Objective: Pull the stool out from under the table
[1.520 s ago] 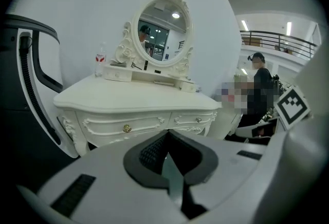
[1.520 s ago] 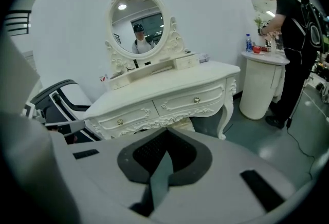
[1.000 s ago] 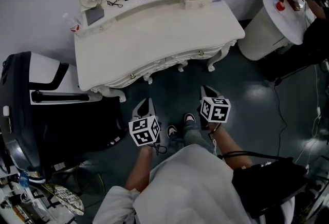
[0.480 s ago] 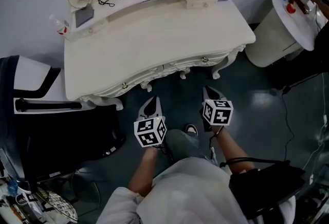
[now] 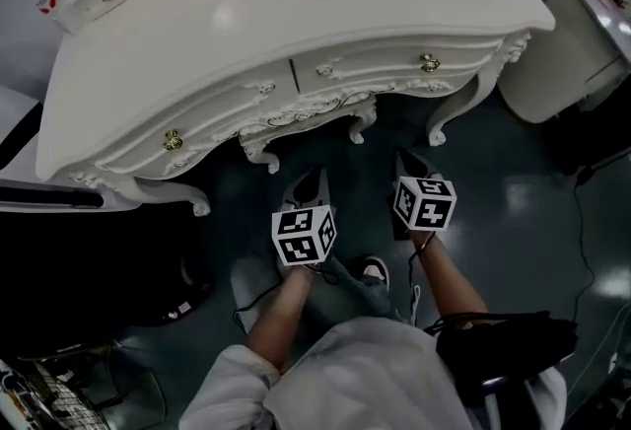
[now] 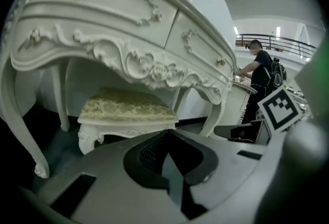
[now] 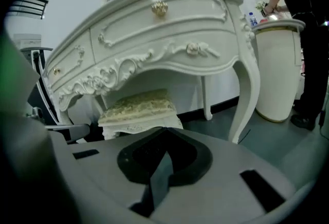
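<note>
The stool (image 6: 126, 107) has a gold patterned cushion and white carved legs, and stands on the floor under the white ornate table (image 5: 296, 24). The right gripper view also shows the stool (image 7: 139, 107), a little beyond the jaws. In the head view the tabletop hides it. My left gripper (image 5: 314, 183) is low before the table's front edge, shut and empty, pointing at the stool. My right gripper (image 5: 409, 164) is beside it to the right, near the table's right front leg (image 5: 439, 127), also shut with nothing in it. Neither touches the stool.
A black and white case (image 5: 59, 250) stands close on the left. At the right is a white round stand (image 5: 572, 34), where a person in black (image 6: 259, 74) works. The table's curved legs (image 7: 247, 89) flank the stool. The person's knees and shoes are just behind the grippers.
Both grippers have dropped low toward the floor in front of the table. The head view has come down and closer, so the table front fills the top of the picture.
</note>
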The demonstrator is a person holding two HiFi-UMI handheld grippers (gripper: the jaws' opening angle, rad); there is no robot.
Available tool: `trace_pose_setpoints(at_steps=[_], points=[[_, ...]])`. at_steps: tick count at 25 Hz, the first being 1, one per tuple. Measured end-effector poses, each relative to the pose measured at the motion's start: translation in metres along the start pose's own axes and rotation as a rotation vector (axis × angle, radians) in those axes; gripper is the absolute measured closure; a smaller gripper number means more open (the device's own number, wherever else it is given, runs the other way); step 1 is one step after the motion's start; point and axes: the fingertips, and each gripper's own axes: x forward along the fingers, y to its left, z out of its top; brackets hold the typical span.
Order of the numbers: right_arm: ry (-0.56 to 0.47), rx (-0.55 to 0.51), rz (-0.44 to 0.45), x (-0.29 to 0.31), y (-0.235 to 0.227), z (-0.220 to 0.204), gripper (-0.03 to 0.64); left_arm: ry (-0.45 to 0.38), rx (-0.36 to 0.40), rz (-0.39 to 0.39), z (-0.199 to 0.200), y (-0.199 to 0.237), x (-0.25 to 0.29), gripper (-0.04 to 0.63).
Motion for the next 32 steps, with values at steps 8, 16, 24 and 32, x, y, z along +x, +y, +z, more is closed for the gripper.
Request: trace_pose_setpoints(at_steps=[8,16,24,32], points=[[0.015,-0.044,0.064,0.092,-0.019,-0.1,0.617,-0.019,-0.021,0.003,-0.108,0.031,0.076,0.588],[-0.015,-0.103,0.055,0.115,-0.023,-0.096,0.617,-0.035,-0.036,0.088,-0.115,0.065,0.076,0.588],[-0.056,-0.143,0.092,0.132,-0.022,-0.062,0.614,-0.097,0.039,0.155,-0.081,0.094,0.07,0.588],[-0.06,-0.202,0.078,0.159,-0.025,-0.049,0.505,-0.131,0.054,0.229,-0.062,0.125,0.061,0.584]])
